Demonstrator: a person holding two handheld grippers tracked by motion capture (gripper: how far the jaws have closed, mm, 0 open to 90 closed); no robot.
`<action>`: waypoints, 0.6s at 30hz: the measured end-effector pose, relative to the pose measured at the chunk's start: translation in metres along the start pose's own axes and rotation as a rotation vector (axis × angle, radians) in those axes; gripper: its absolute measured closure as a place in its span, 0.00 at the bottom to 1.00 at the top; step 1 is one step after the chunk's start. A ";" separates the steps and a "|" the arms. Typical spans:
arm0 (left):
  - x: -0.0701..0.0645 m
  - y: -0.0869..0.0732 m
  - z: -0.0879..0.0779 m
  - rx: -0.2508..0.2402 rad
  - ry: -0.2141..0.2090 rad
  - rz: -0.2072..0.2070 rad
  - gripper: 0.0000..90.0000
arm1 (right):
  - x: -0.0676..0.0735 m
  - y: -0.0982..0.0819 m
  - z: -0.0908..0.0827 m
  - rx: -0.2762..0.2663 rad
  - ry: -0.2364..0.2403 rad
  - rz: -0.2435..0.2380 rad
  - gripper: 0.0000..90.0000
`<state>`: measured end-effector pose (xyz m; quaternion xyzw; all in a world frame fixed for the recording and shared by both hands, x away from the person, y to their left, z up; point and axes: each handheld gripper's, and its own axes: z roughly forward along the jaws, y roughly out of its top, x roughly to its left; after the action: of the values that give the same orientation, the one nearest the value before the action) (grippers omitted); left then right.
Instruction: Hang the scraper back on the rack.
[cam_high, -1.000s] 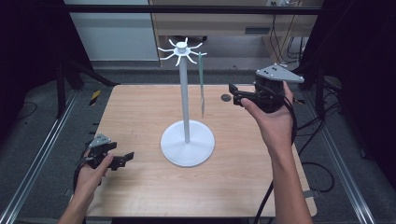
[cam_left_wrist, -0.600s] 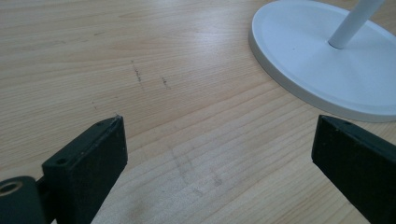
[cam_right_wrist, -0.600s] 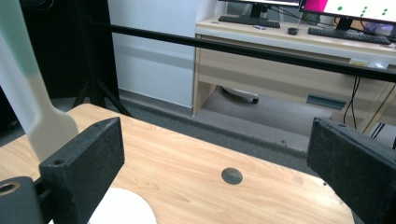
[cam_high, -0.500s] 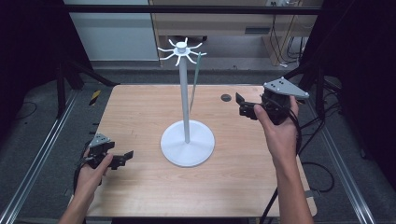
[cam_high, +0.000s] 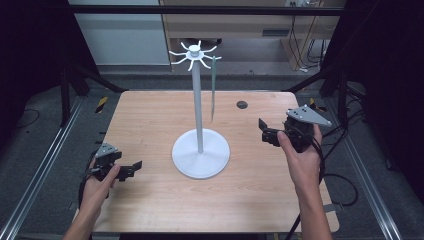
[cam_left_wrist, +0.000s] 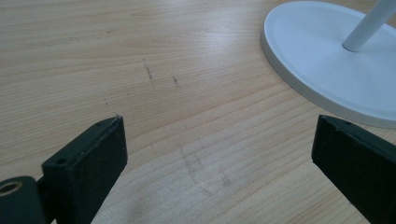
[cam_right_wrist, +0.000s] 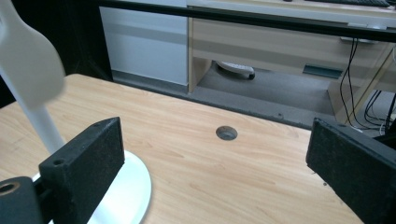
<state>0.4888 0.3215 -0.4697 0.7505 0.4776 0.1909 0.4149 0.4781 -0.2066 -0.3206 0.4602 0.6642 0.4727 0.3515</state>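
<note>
The white stand (cam_high: 200, 150) is being left at the table (cam_high: 150, 115) centre, a thin strip (cam_high: 213, 90) hanging from its top, while both grippers, left (cam_high: 131, 169) and right (cam_high: 264, 131), are being held wide apart, empty.

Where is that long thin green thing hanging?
In the high view, the thin green utensil hangs from a hook of the tall white stand, just right of its pole.

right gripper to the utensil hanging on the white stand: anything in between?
Nothing visible. The right gripper is open and empty to the right of the white stand; the hanging utensil dangles on the near side of the pole, with just bare table and air between.
</note>
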 end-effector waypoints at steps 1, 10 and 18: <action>0.000 0.000 0.000 0.000 0.000 0.000 0.03 | 0.000 -0.003 -0.001 0.002 -0.004 0.000 0.05; 0.000 0.001 -0.001 -0.002 -0.013 0.008 0.03 | -0.002 -0.027 -0.005 0.048 -0.024 -0.005 0.04; 0.001 0.001 -0.002 -0.012 -0.011 0.003 0.04 | -0.004 -0.049 -0.003 0.085 -0.032 0.013 0.05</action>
<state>0.4885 0.3233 -0.4681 0.7498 0.4730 0.1902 0.4218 0.4634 -0.2178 -0.3663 0.4862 0.6751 0.4391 0.3392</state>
